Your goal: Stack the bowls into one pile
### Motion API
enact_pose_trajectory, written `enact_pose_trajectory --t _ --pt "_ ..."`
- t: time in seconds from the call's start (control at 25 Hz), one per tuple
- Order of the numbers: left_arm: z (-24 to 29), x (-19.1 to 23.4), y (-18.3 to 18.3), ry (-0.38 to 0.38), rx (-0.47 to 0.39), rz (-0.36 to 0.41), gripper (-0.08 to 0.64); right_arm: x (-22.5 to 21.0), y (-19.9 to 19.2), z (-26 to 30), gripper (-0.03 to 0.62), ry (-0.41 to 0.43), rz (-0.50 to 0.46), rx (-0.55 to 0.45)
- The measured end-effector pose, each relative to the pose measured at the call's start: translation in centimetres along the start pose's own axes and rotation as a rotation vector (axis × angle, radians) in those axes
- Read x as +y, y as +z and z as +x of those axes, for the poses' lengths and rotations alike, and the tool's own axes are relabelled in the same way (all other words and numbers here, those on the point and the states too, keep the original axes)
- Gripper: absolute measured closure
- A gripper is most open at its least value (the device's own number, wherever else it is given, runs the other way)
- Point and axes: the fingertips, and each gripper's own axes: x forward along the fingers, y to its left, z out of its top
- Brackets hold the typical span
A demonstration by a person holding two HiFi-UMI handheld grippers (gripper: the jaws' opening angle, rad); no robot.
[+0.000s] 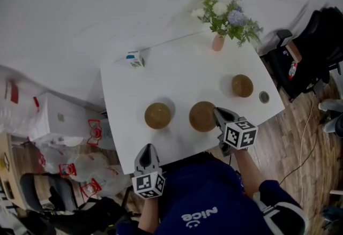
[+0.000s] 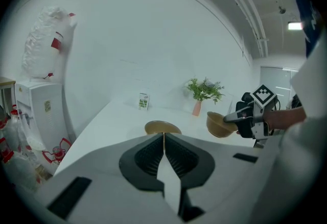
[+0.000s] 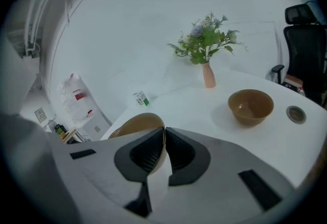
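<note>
Three brown bowls are on or over a white table. The left bowl sits on the table ahead of my left gripper, which is shut with nothing in it near the front edge. My right gripper is shut on the rim of the middle bowl. In the left gripper view that held bowl hangs tilted above the table. The third bowl stands alone at the right.
A pink vase of flowers stands at the far edge. A small carton is at the far left corner, a small round disc near the right edge. A black chair stands beyond, bags and boxes left.
</note>
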Motion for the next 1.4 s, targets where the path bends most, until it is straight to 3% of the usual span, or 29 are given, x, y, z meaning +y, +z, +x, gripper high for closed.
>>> enact_pose_trajectory --t 0.44,0.8,1.4 --pt "0.2 -0.2 1.1 0.000 -0.026 -0.005 0.534 6.4 0.0 3.5 0.555 0.132 -0.074 0.047" --pt "-0.9 1.2 0.6 0.047 -0.014 -0.021 0.535 11.2 0.1 7.2 0.555 0.230 -0.155 0.091" --pt "-3.3 5.0 -0.1 0.164 -0.006 -0.081 0.534 14.9 -0.8 12.7 0.555 0.280 -0.216 0.165"
